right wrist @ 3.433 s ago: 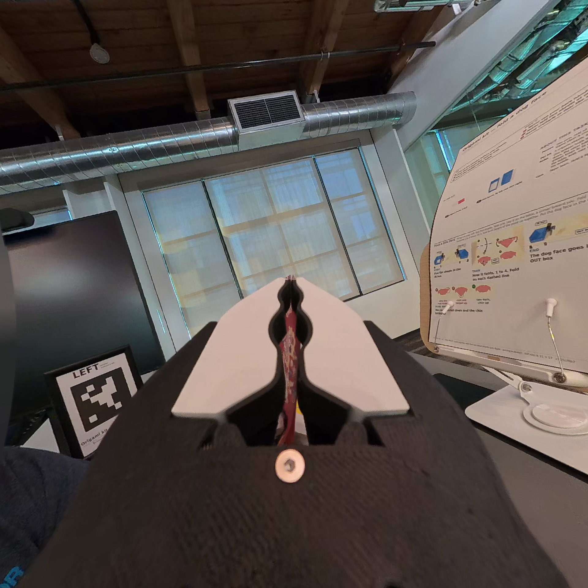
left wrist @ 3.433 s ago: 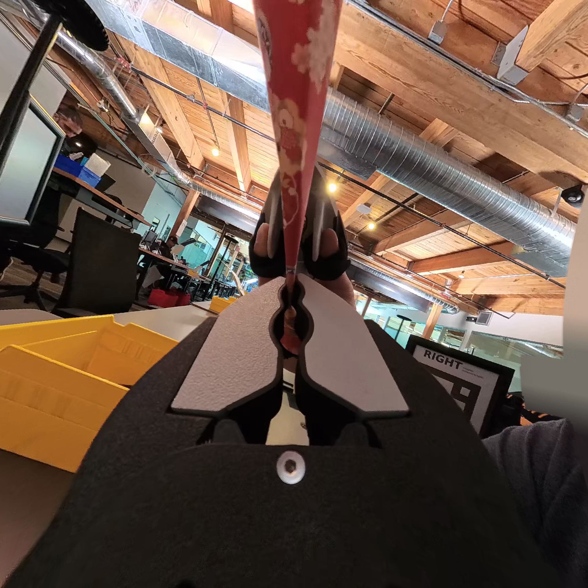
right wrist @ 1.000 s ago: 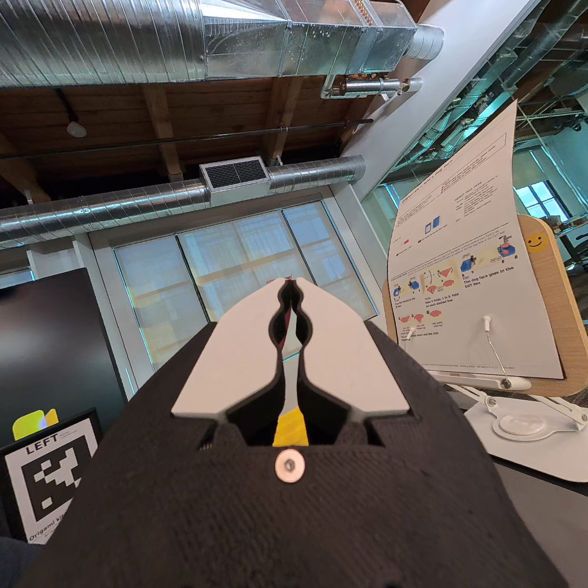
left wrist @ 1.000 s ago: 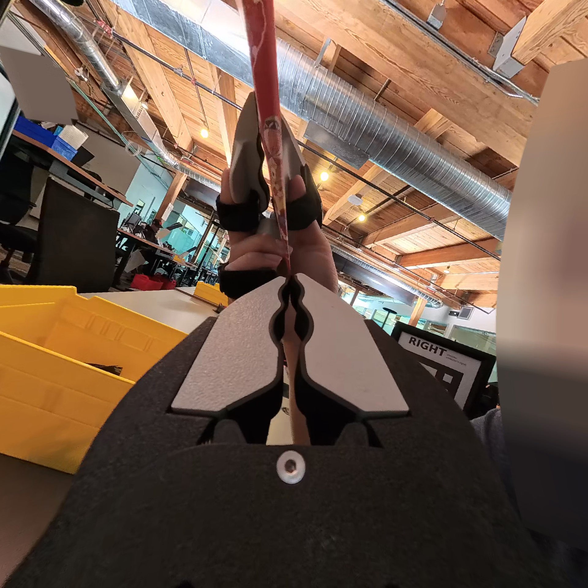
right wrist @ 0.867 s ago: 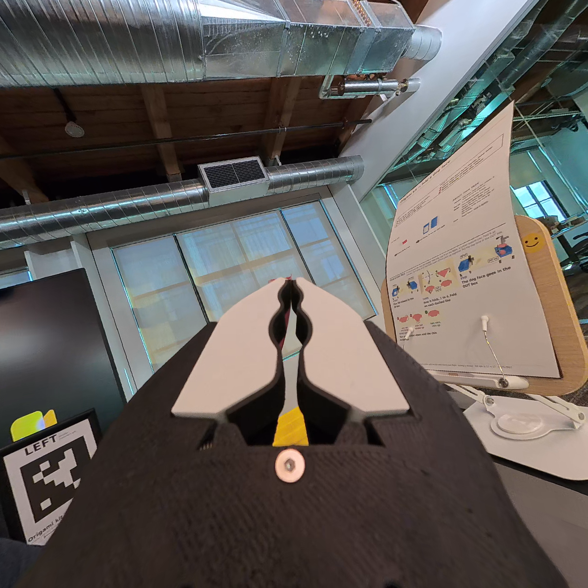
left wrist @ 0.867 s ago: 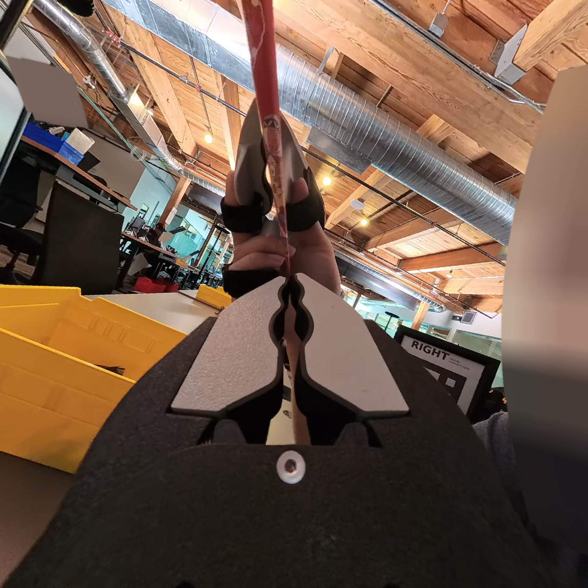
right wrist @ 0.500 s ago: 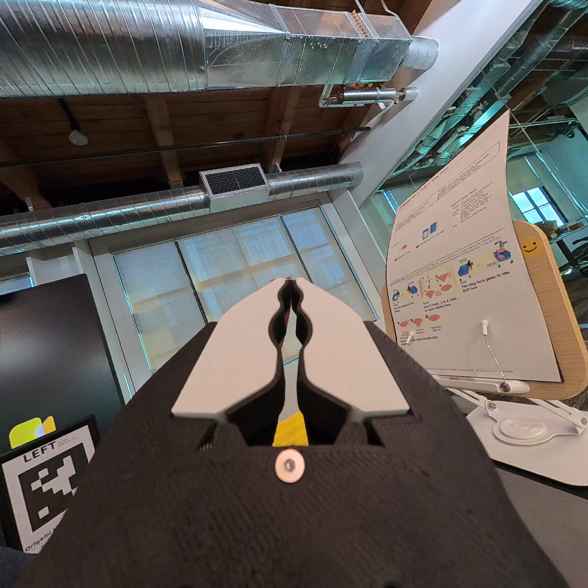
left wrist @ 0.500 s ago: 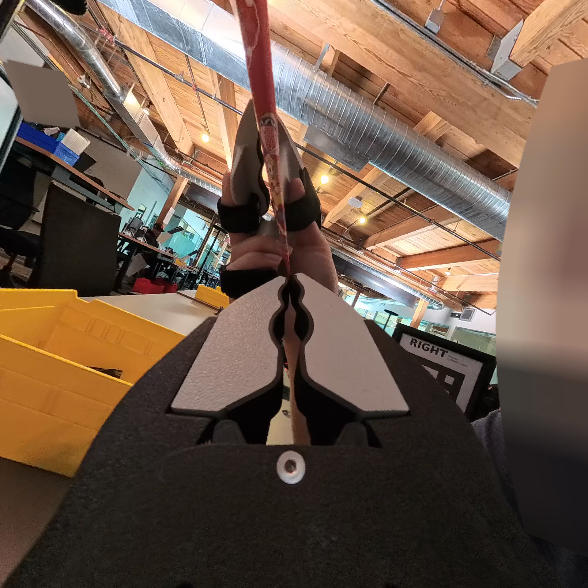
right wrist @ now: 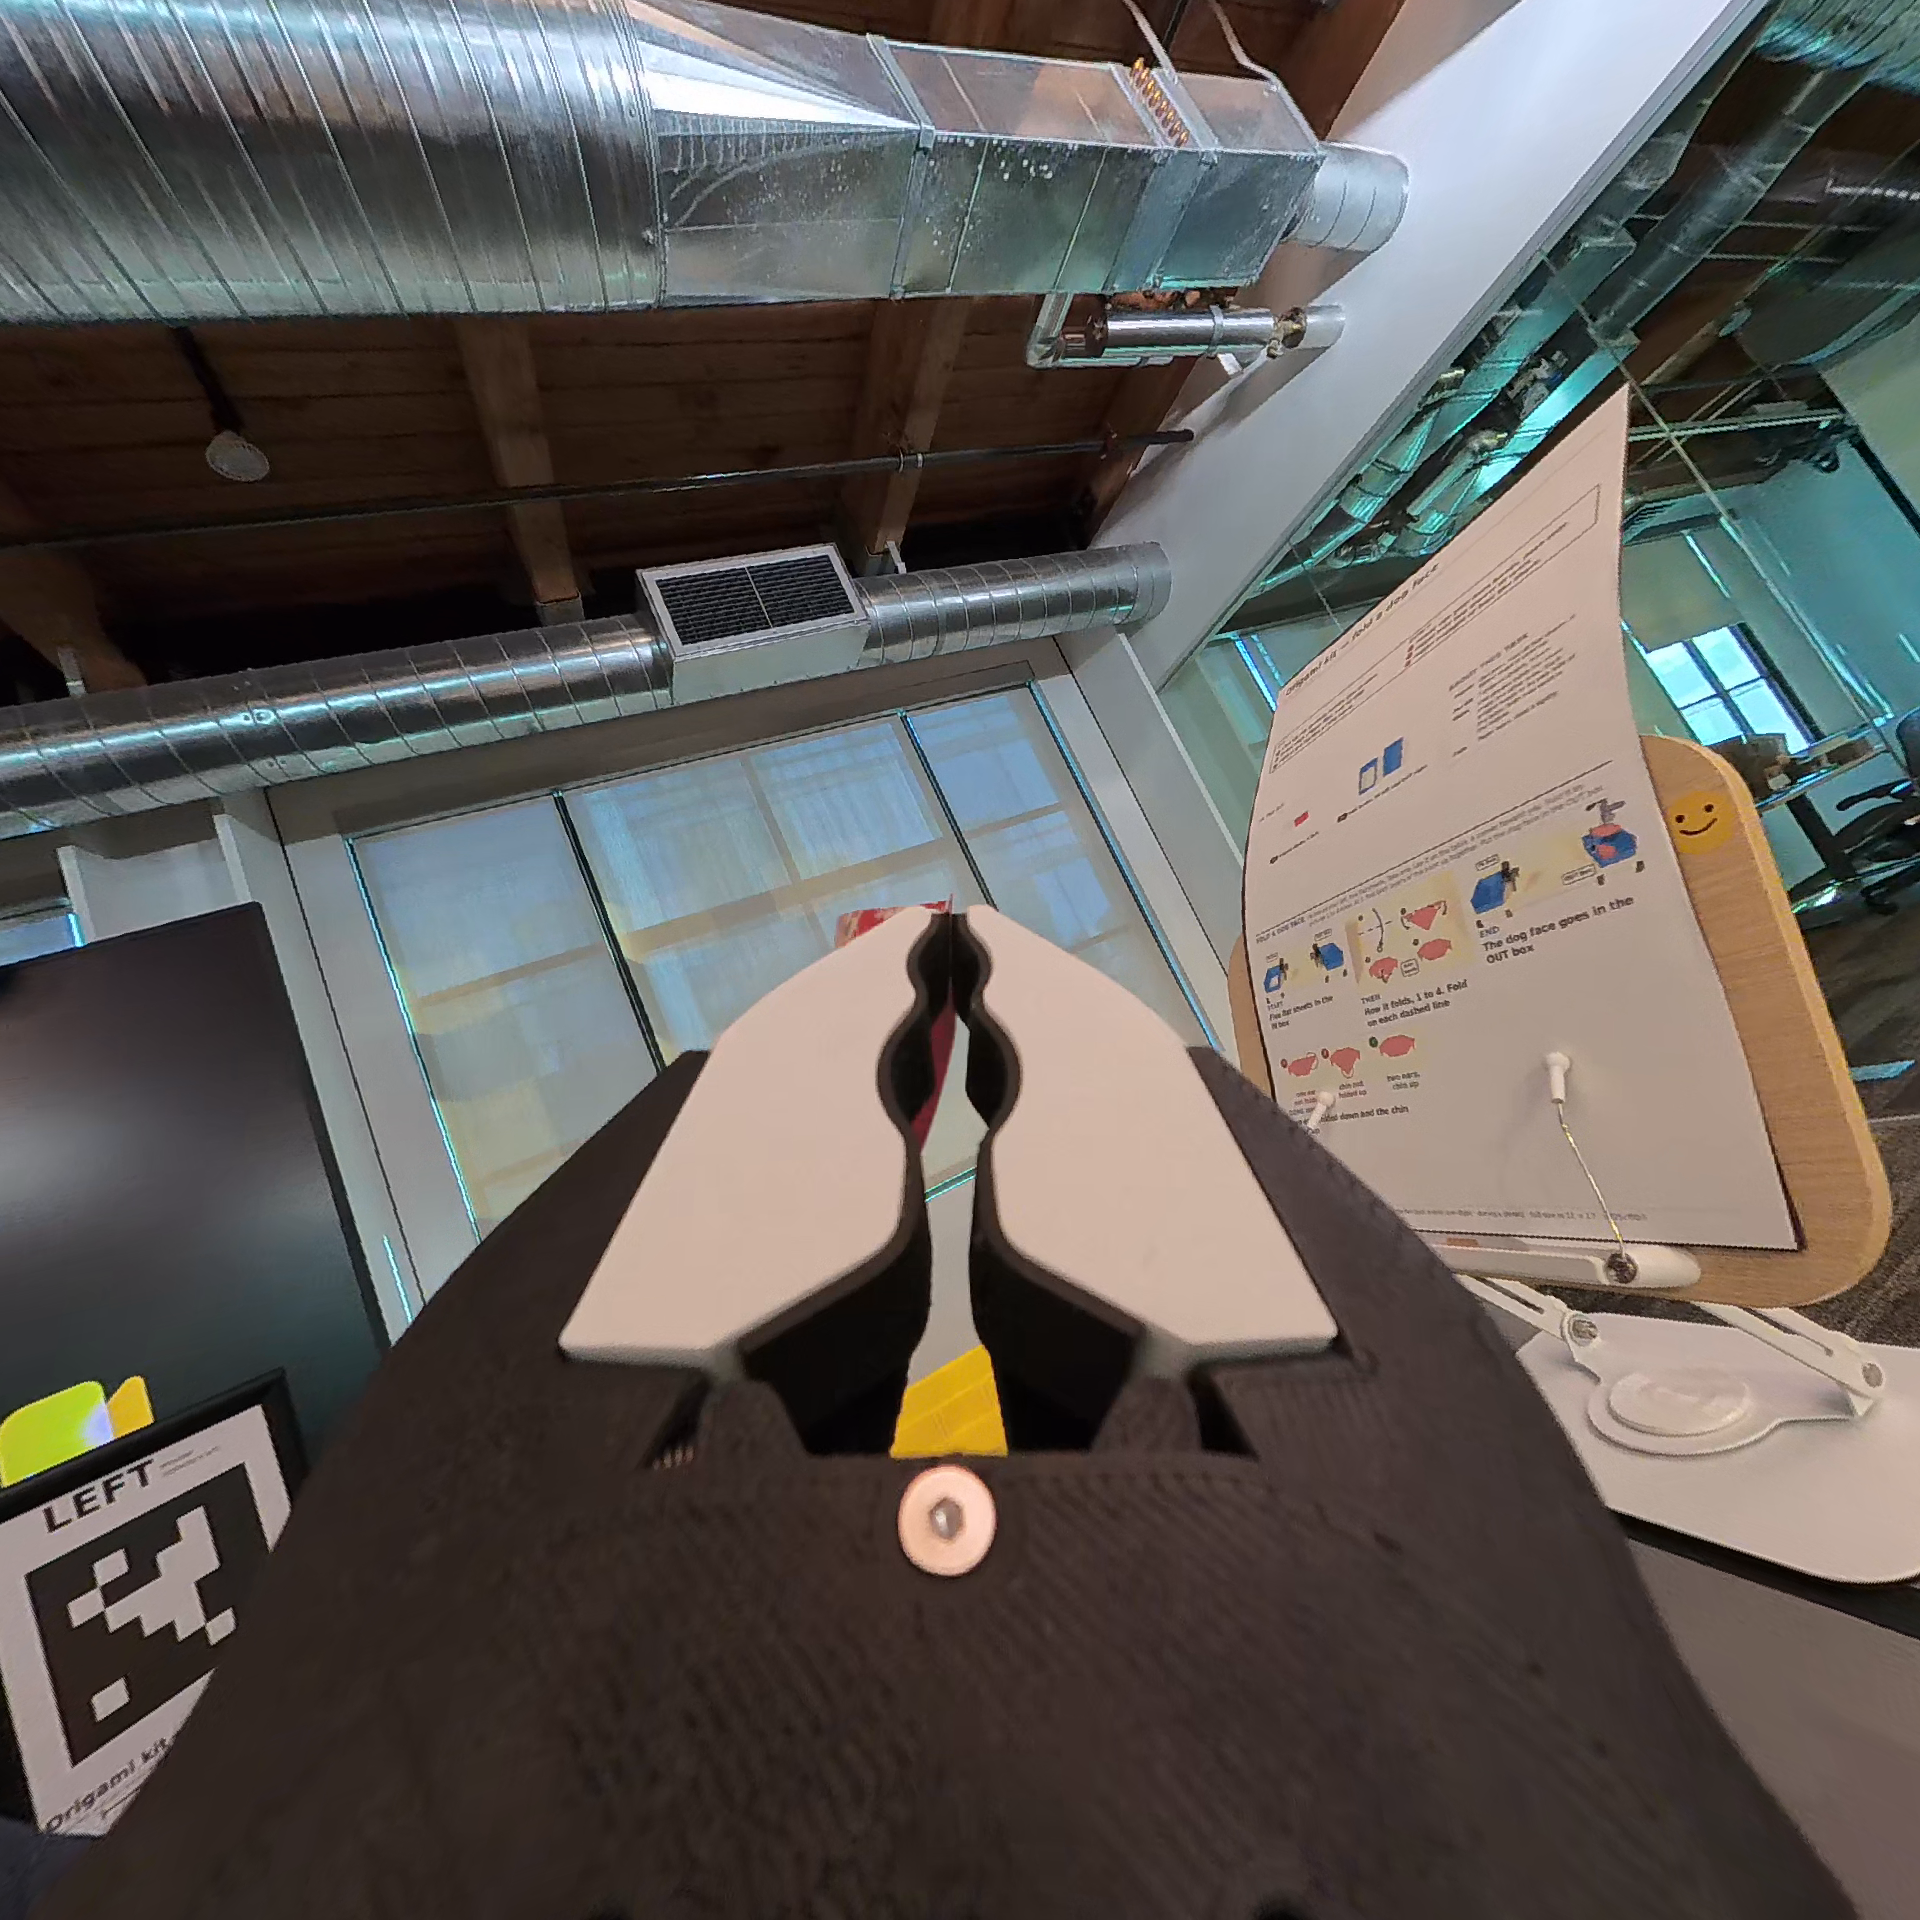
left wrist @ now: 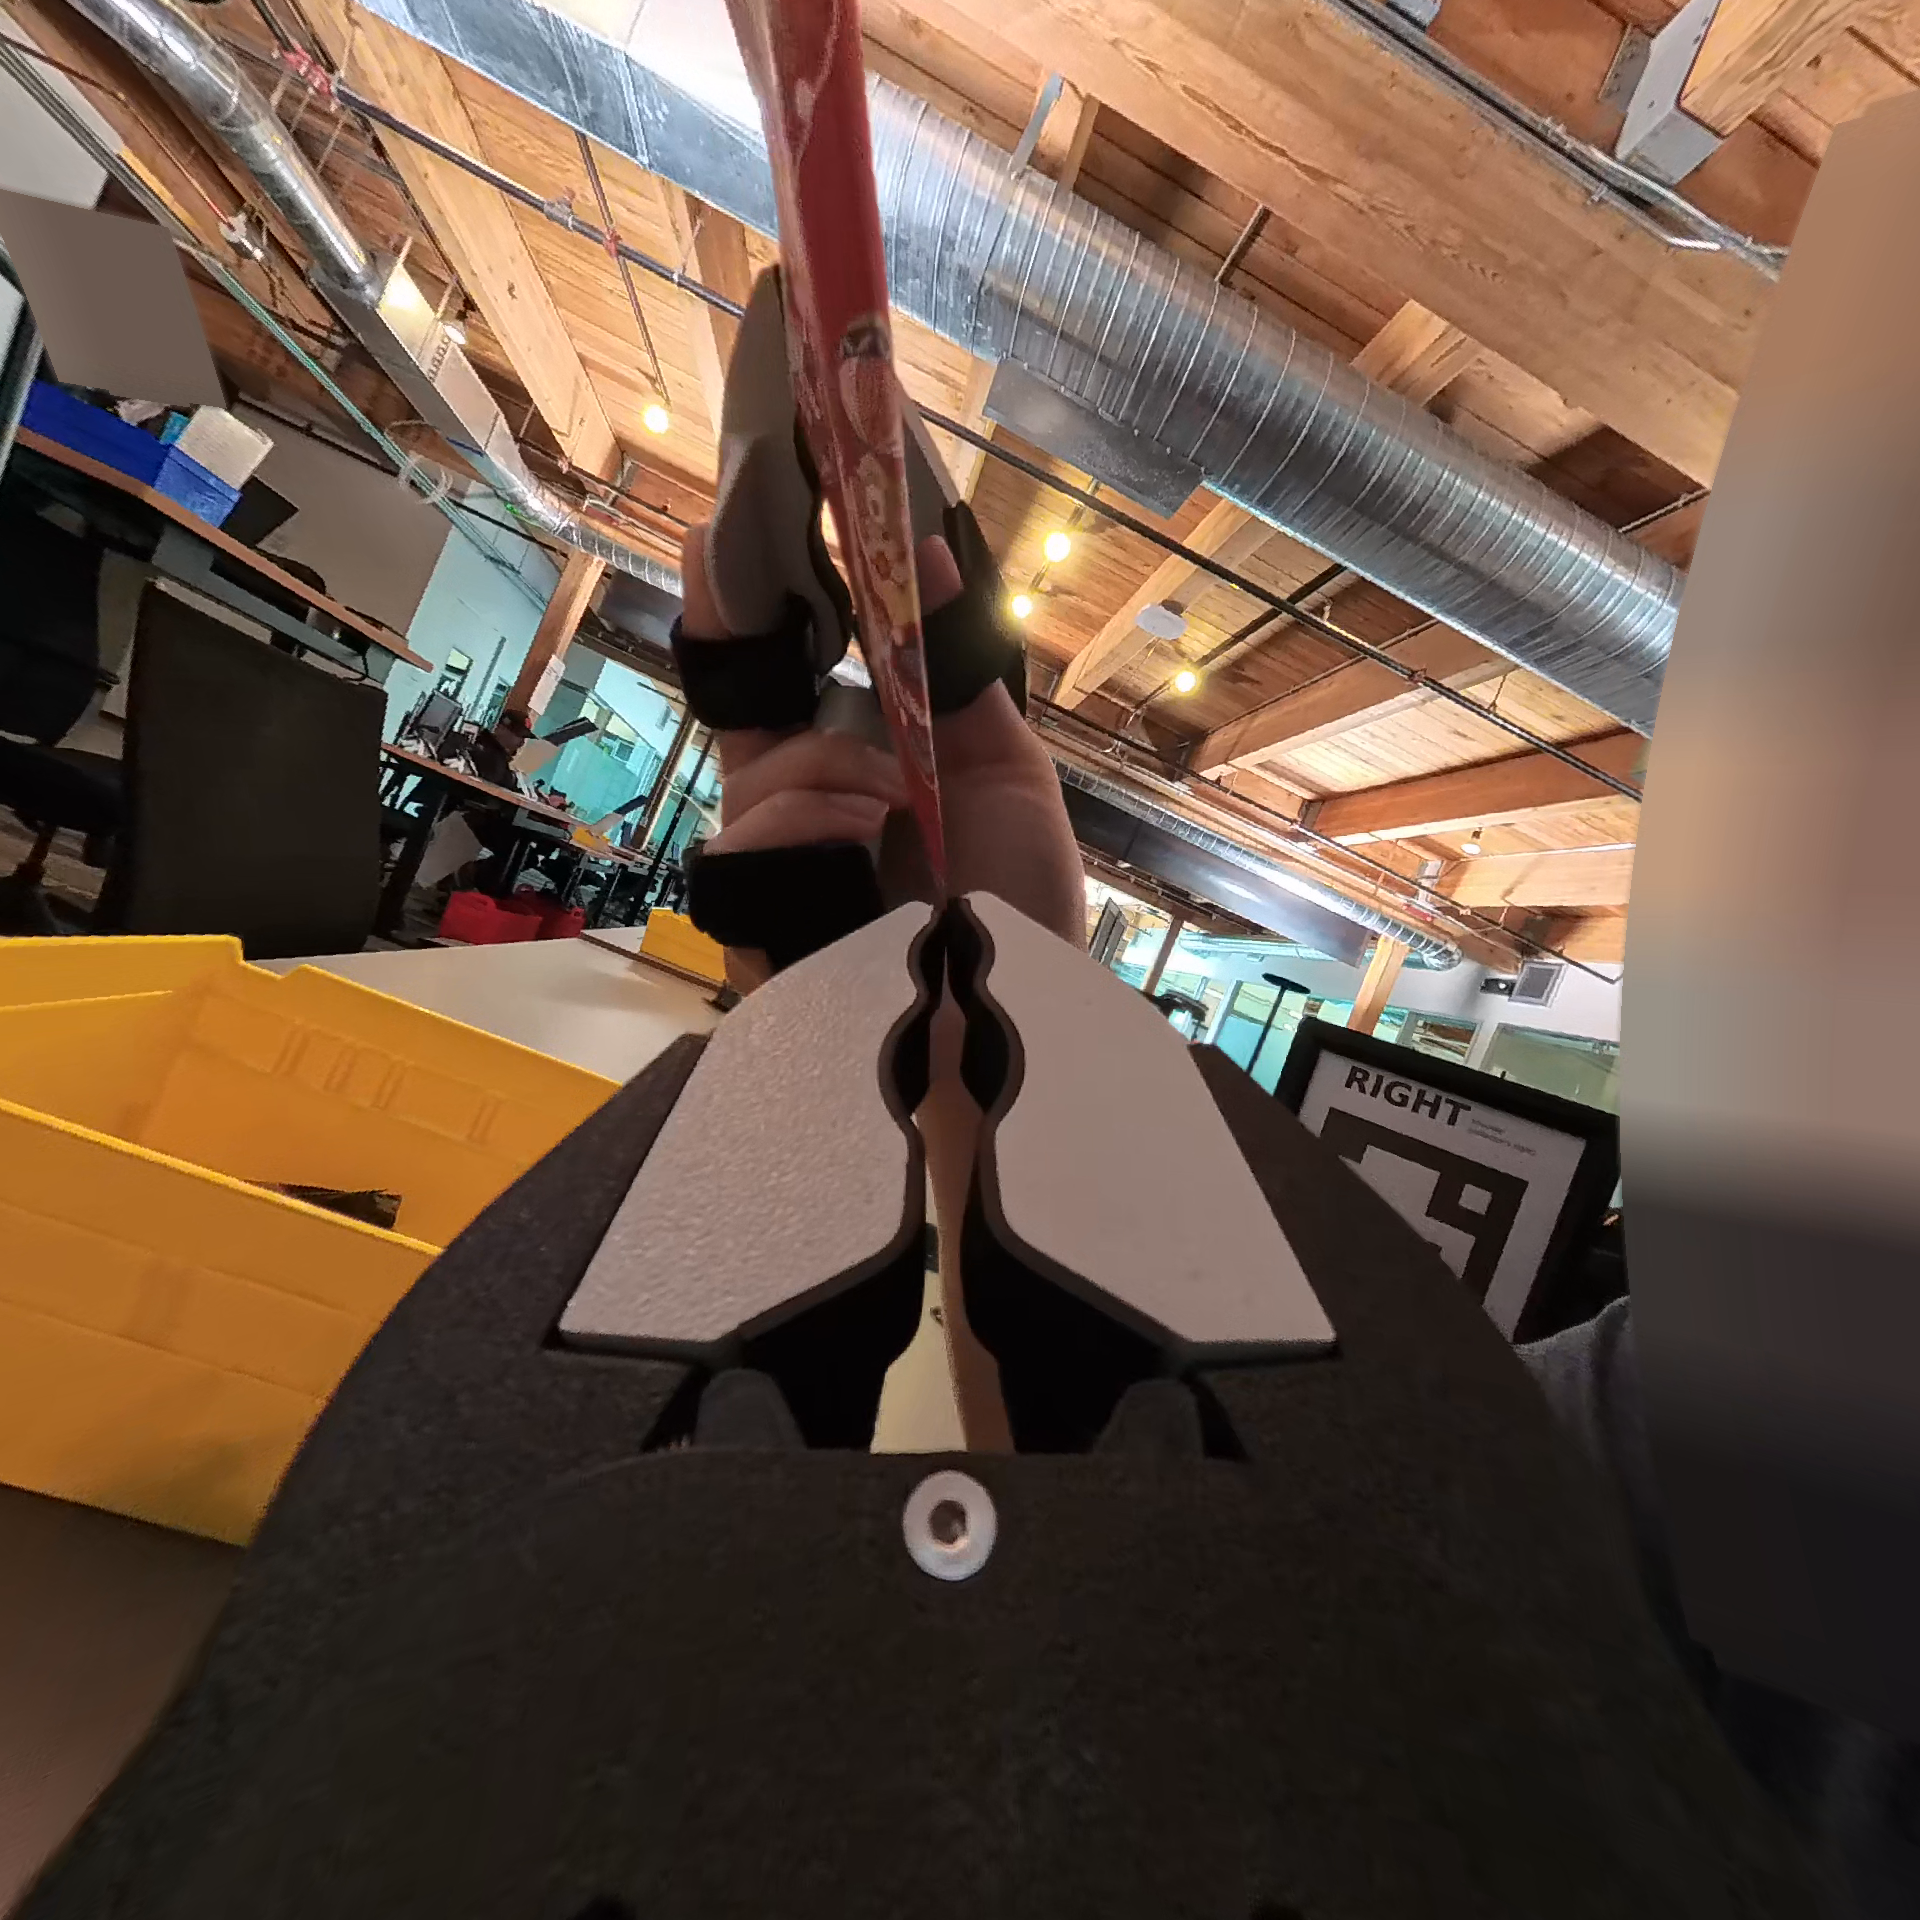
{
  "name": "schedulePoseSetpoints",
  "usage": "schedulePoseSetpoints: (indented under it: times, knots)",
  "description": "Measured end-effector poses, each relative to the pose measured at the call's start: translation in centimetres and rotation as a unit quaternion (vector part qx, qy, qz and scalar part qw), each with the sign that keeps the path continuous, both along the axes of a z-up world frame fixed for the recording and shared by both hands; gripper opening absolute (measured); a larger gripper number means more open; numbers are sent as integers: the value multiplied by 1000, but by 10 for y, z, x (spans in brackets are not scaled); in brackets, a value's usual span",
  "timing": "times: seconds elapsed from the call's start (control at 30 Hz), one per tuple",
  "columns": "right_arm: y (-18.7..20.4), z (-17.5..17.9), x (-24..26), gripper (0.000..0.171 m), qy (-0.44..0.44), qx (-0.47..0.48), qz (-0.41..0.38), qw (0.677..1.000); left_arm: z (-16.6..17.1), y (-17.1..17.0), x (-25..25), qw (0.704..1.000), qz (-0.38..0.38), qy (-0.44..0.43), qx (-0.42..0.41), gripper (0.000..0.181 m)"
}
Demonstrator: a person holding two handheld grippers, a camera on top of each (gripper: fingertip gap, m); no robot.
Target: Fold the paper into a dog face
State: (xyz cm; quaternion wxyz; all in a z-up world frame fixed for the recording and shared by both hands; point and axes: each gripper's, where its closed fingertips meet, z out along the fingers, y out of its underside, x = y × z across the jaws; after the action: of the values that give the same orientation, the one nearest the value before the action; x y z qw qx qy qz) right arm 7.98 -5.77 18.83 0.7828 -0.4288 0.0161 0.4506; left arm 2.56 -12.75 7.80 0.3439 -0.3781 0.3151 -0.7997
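yellow plastic bin (left wrist: pixel 208 1195) sits on the pale counter (left wrist: pixel 499 987) left of the left gripper (left wrist: pixel 951 920); framed black-and-white marker sign (left wrist: pixel 1455 1174) stands to its right. in the right wrist view, a white instruction sheet on a wooden stand (right wrist: pixel 1507 935) stands to the right, a second marker sign (right wrist: pixel 125 1600) lower left, a dark monitor (right wrist: pixel 135 1143) at left. red patterned origami paper (left wrist: pixel 852 436) is held in the air, seen nearly edge-on, long axis running steeply up from the left gripper tips, pale underside showing between them. left gripper pressed together, pinching the paper's lower end. right gripper (right wrist: pixel 951 920), held by a hand (left wrist: pixel 894 769), closed on the same paper higher up; a red edge pokes out past its tips.
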Motion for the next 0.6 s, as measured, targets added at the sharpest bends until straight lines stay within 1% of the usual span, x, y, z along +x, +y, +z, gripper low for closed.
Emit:
schedulePoseSetpoints:
  times: [0.1, 0.13, 0.2, 0.23, 0.33, 0.47, 0.53, 0.6]
  knots:
    - [0, 0, 1, 0, 2, 0, -2, 1000, 0, 2, 0, 1000, -1, -3, -12, 1]
    - [0, 0, 3, 1, 5, 0, -3, 1000, -2, 3, 1, 1000, 2, 1, -15, 6]
    - [0, 0, 3, 1, 4, 0, -5, 1000, -5, 2, 4, 1000, -1, 9, -11, 9]
    - [0, 0, 3, 1, 4, 0, -2, 1000, -6, 0, 3, 1000, -3, 7, -8, 0]
    - [0, 1, 2, 1, 2, 0, 1, 1000, -5, -6, 3, 1000, -8, 3, 6, 0]
    - [-2, 3, 5, 1, 6, 2, 6, 1000, -4, -5, 2, 1000, -12, -8, 0, 0]
    - [-4, 4, 6, 1, 7, 4, 11, 1000, -10, 1, 8, 1000, 6, 10, -11, 24]
    - [-6, 7, 4, 1, 7, 6, 24, 1000, -17, 4, 15, 999, 11, 33, -13, 38]
